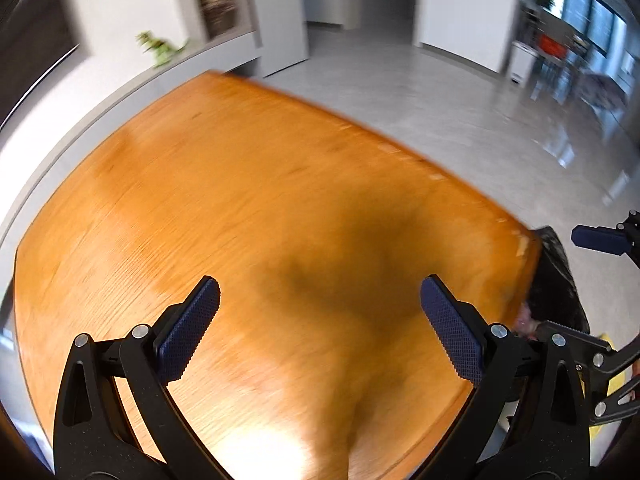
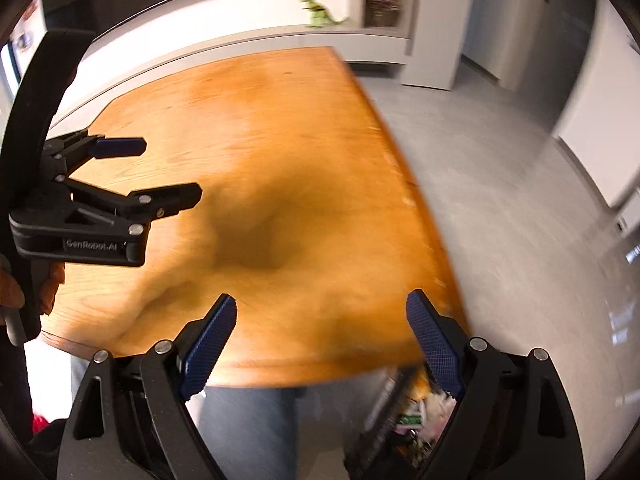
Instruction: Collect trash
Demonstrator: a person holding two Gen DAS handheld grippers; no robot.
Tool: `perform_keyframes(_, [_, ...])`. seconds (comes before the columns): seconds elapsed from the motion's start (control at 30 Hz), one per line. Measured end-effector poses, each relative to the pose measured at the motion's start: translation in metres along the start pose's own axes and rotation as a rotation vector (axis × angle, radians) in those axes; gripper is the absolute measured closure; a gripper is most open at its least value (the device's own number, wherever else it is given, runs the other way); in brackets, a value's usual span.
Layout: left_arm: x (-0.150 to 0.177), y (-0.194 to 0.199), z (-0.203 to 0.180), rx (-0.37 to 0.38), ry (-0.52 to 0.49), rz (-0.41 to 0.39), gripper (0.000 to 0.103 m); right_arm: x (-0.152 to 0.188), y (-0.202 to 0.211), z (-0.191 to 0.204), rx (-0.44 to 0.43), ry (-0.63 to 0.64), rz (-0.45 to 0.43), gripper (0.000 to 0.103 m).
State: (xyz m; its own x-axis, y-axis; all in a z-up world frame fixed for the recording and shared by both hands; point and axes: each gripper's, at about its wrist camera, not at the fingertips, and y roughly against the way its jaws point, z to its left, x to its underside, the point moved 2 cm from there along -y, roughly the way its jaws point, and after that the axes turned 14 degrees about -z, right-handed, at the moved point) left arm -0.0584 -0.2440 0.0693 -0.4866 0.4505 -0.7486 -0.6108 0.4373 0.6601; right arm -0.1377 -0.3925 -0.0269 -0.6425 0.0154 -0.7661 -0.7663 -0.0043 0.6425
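Observation:
My left gripper [image 1: 320, 328] is open and empty above a bare orange wooden table [image 1: 224, 184]. It also shows from the side in the right wrist view [image 2: 168, 172], open. My right gripper [image 2: 320, 340] is open and empty over the table's near edge [image 2: 280, 368]; it shows at the right border of the left wrist view [image 1: 576, 292]. A black trash bag [image 1: 556, 280] hangs beside the table's right edge. In the right wrist view the bag [image 2: 416, 416] lies below the table edge with mixed wrappers and paper inside. Both views are motion-blurred.
Grey floor [image 1: 460, 104] lies beyond the table on the right. A white ledge with a green toy dinosaur [image 2: 320, 12] and a shelf unit [image 2: 384, 0] stand behind the table. The person's jeans [image 2: 248, 432] show under the near edge.

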Motion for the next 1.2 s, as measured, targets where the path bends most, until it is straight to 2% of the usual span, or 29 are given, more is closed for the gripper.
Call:
perform_keyframes(0.2, [0.03,0.011,0.071,-0.112,0.106,0.014,0.006,-0.025,-0.04,0.047,-0.097,0.046,0.011,0.015])
perform_keyframes(0.37, [0.056,0.018,0.128,-0.211,0.214,0.011,0.006,-0.044,-0.077,0.083,-0.152,0.053,0.027,0.003])
perform_keyframes(0.6, [0.09,0.023,0.199,-0.366,0.383,-0.013,0.006,-0.058,-0.119,0.128,-0.218,0.077,0.026,0.003])
perform_keyframes(0.77, [0.108,0.025,0.224,-0.456,0.44,-0.022,0.006,-0.063,-0.144,0.152,-0.233,0.097,0.015,0.003])
perform_keyframes(1.0, [0.122,0.01,0.247,-0.473,0.474,0.008,0.006,-0.063,-0.164,0.16,-0.202,0.079,0.011,0.003])
perform_keyframes(1.2, [0.126,-0.004,0.25,-0.467,0.484,0.02,0.006,-0.06,-0.171,0.16,-0.157,0.12,-0.003,0.003])
